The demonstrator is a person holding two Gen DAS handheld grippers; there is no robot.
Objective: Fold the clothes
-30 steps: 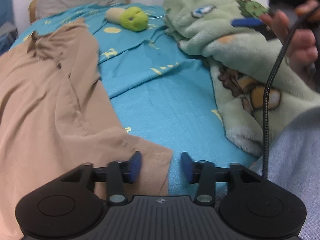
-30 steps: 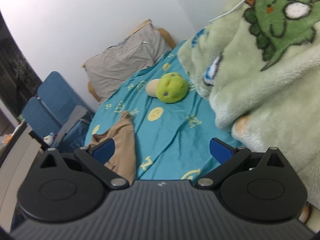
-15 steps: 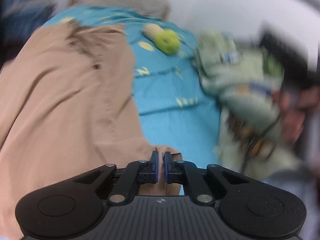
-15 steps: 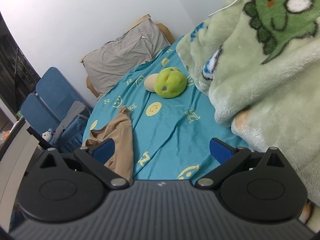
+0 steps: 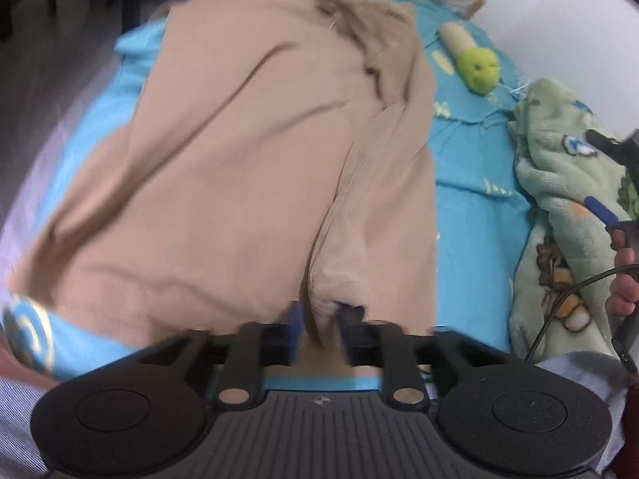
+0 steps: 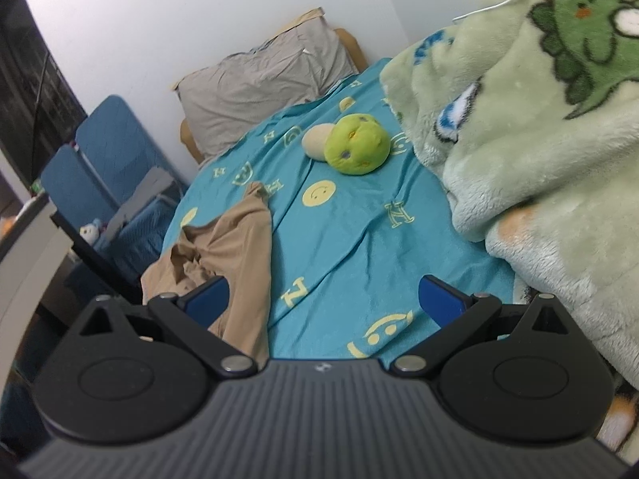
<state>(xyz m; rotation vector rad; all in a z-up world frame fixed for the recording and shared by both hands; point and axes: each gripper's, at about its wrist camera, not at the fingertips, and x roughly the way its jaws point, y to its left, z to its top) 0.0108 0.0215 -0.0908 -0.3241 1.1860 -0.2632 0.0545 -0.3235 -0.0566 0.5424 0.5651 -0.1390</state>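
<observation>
A tan garment (image 5: 239, 159) lies spread over the left half of the bed, its collar end far from me. My left gripper (image 5: 319, 319) is shut on a bunched fold of its near edge, and the cloth rises into a ridge from the fingers; this view is blurred. In the right wrist view the same tan garment (image 6: 235, 247) shows at lower left. My right gripper (image 6: 323, 299) hovers open over the blue sheet (image 6: 351, 231) with nothing between its fingers. One blue fingertip (image 5: 601, 209) of it and the hand (image 5: 623, 275) holding it show at the right edge.
A pale green fleece blanket (image 6: 539, 119) is heaped along the bed's right side. A green plush toy (image 6: 355, 143) lies near a grey pillow (image 6: 263, 80) at the head. Blue folding chairs (image 6: 108, 159) stand left of the bed. A black cable (image 5: 559, 303) hangs by the hand.
My left gripper went from open to shut on the garment's near edge, then swung left, dragging the cloth up into a ridge. The right gripper barely shifted and stayed open.
</observation>
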